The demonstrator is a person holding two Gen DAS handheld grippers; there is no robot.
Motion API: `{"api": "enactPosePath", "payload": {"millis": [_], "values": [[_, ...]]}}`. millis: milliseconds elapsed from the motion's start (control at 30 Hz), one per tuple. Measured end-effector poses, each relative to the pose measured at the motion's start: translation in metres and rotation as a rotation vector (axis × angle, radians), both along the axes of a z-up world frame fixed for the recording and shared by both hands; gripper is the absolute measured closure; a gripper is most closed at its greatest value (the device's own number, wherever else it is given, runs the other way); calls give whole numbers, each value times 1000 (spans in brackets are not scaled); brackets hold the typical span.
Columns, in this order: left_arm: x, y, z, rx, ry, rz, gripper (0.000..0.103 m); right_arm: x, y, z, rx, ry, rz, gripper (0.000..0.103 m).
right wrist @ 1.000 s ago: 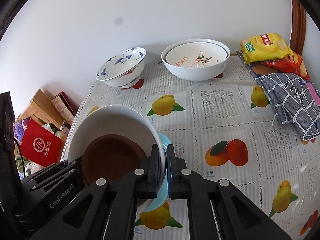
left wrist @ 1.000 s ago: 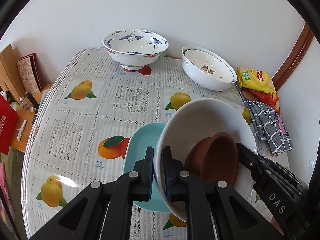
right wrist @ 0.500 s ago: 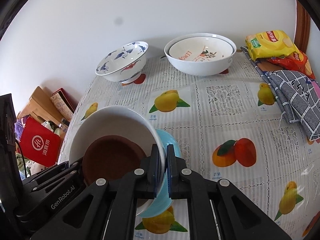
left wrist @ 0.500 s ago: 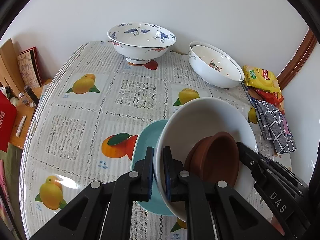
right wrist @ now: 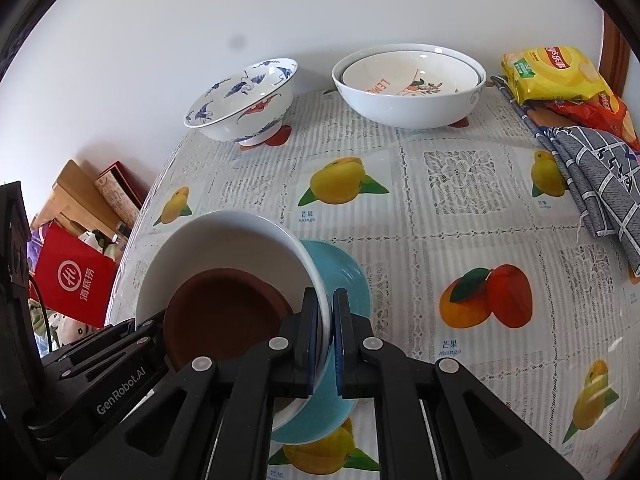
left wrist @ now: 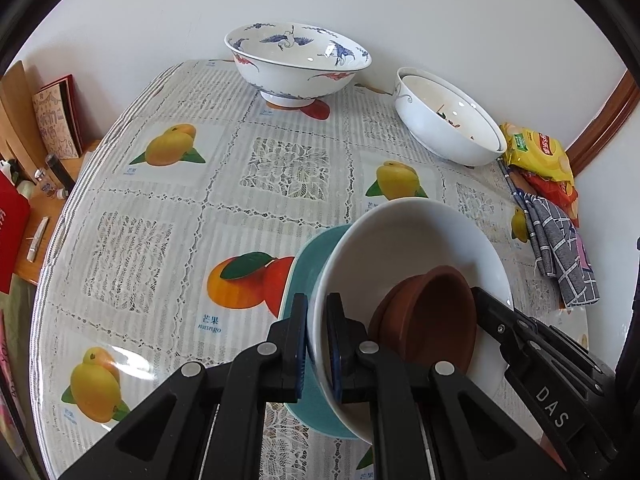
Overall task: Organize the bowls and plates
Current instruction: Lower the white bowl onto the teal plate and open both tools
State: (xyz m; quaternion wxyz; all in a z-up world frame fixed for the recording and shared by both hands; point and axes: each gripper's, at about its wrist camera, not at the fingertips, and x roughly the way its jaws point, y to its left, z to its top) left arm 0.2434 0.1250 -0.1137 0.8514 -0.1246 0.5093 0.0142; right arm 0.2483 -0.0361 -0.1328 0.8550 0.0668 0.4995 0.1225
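Lowered a little toward the tablecloth [left wrist: 280, 168] since the earlier frames, both tongs and the stack with them; crane bowl and nested white bowls at the far edge now higher in both views.

Left to right across the near table: left gripper [left wrist: 317, 344] clamped nearly shut on the left rim of the white bowl [left wrist: 404, 248], one pad outside the wall, one inside. Beneath the bowl, a teal plate [left wrist: 308, 256] peeking out at the left and bottom; whether also pinched by the left pads, cannot tell. Inside the white bowl, a small brown bowl [left wrist: 432, 316], tipped onto its side against the wall. On the right rim, right gripper [right wrist: 326, 332] closed tight, white wall and teal plate edge both running between its pads. Stack tilted, just above the cloth near the printed mango pair [right wrist: 486, 296]; contact with the table hidden.

Both tools pitched steeply downward, facing each other across the bowl.

Far edge: blue-and-white crane bowl [left wrist: 296, 64], then nested white bowls [left wrist: 444, 124] beside a yellow snack bag [left wrist: 536, 152] and checked cloth [left wrist: 560, 256].
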Motion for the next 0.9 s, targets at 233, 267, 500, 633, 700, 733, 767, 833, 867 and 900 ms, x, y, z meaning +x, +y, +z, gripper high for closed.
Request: {"api": "enactPosePath", "payload": {"millis": [233, 267, 500, 633, 700, 733, 767, 833, 867, 900], "values": [[5, 2, -16, -20, 33, -5, 93, 6, 1, -16, -10, 40, 2, 96], [5, 2, -16, -23, 32, -5, 93, 6, 0, -17, -8, 39, 2, 96], [11, 2, -21, -20, 29, -17, 93, 10, 2, -18, -14, 30, 11, 95], [12, 2, -20, -18, 24, -29, 93, 11, 1, -20, -10, 39, 26, 93], [12, 2, -20, -18, 26, -32, 93, 11, 1, -20, -4, 39, 24, 93], [12, 2, -20, -16, 26, -35, 93, 11, 1, -20, -4, 39, 25, 93], [12, 2, -20, -15, 26, -35, 93, 11, 1, -20, -6, 37, 27, 93], [12, 2, -20, -12, 27, -39, 92, 11, 1, -20, -16, 34, 23, 93], [12, 2, -20, -11, 29, -39, 92, 11, 1, -20, -20, 33, 24, 91], [12, 2, -20, -11, 32, -39, 92, 10, 0, -20, -28, 31, 23, 88]]}}
